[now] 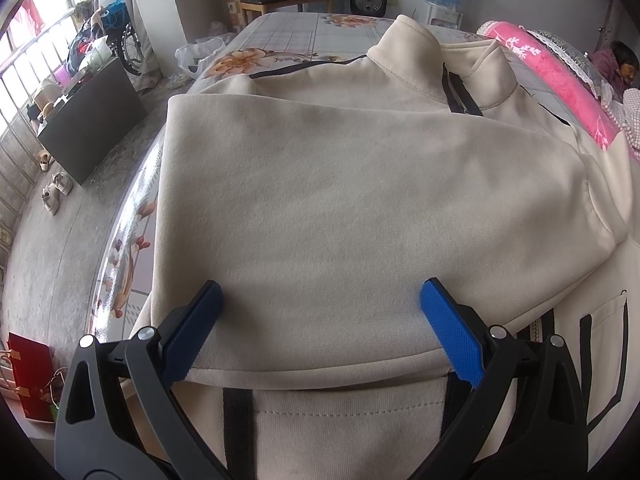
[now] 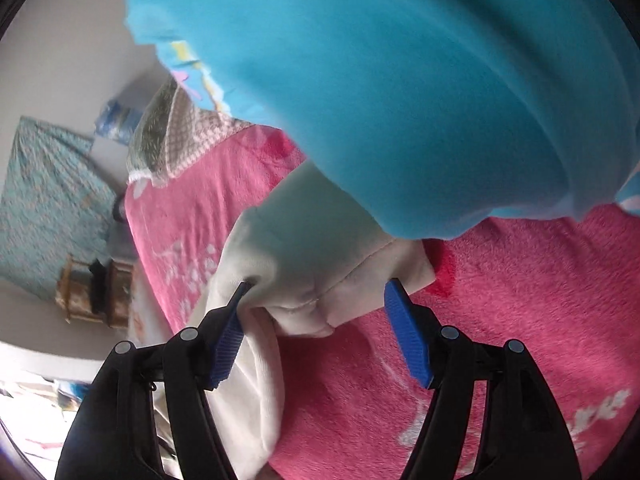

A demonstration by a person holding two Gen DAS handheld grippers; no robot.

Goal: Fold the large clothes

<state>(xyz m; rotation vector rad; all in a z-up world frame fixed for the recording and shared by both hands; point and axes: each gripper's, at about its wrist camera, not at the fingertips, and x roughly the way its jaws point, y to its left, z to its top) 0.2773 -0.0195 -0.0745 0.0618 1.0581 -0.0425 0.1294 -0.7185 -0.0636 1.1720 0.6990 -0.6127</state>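
A large cream jacket (image 1: 320, 200) with black trim lies flat on the bed, collar (image 1: 408, 40) at the far end, one sleeve folded across its body. My left gripper (image 1: 322, 286) hovers open just over the folded sleeve near the hem, both blue pads clear of the cloth. In the right wrist view my right gripper (image 2: 319, 285) stands open around a bunched cream cuff (image 2: 320, 256) of the jacket. Its left pad (image 2: 228, 336) brushes the fabric and the right pad (image 2: 404, 332) stands apart from it. The cuff rests on a pink blanket (image 2: 500, 300).
A bright blue garment (image 2: 400, 80) hangs close over the cuff. The floral bed sheet (image 1: 280, 36) ends at the left edge above the floor. A pink blanket (image 1: 560, 76) and a person (image 1: 618, 68) are at the far right. A black cabinet (image 1: 92, 120) and shoes (image 1: 56, 192) stand on the floor.
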